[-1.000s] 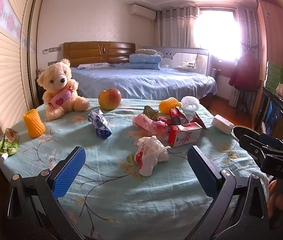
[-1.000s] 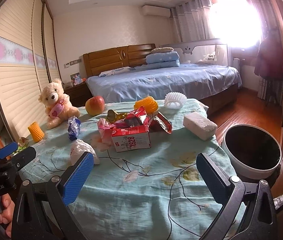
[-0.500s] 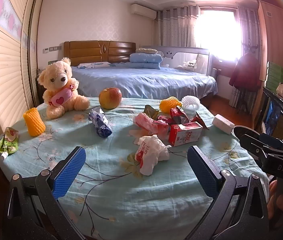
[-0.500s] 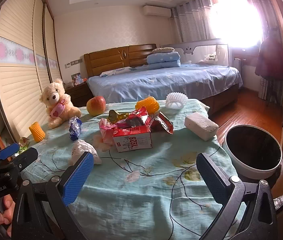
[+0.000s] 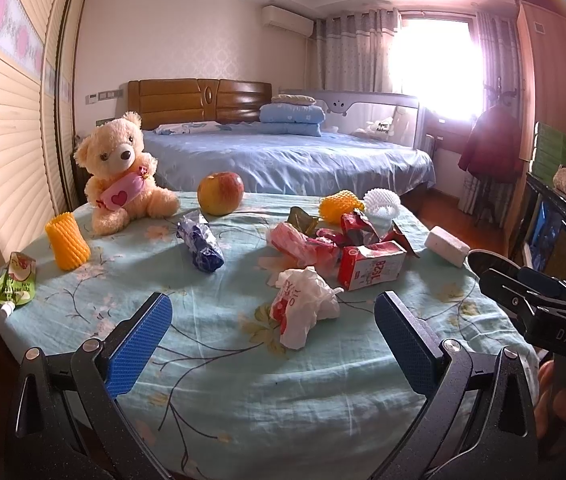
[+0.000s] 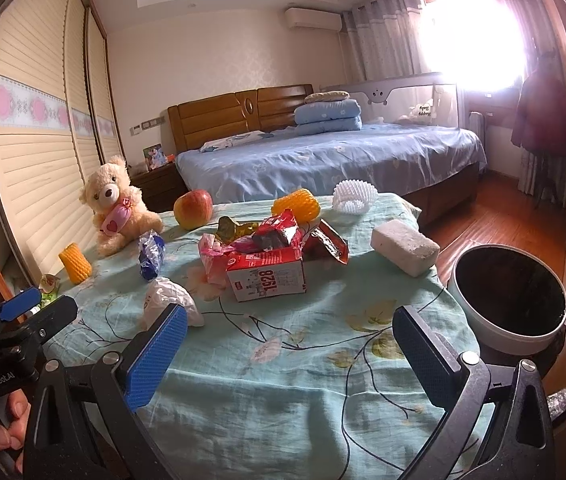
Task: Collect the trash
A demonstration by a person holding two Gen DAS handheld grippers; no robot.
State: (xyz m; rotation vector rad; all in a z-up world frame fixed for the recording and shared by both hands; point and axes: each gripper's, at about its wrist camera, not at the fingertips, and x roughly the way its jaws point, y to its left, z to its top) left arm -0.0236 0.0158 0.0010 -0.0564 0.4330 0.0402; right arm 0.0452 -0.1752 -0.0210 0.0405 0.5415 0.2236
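1. Both views have crept slightly nearer the table; nothing collected yet.
2. Your left gripper and right gripper gape wide, empty.
3. Crumpled bag lies nearest, carton behind, bin right.

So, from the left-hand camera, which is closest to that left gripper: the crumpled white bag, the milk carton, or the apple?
1. Crumpled white bag, just ahead of the left gripper.
2. Milk carton, farther back, to the right.
3. Apple, at the table's far edge.
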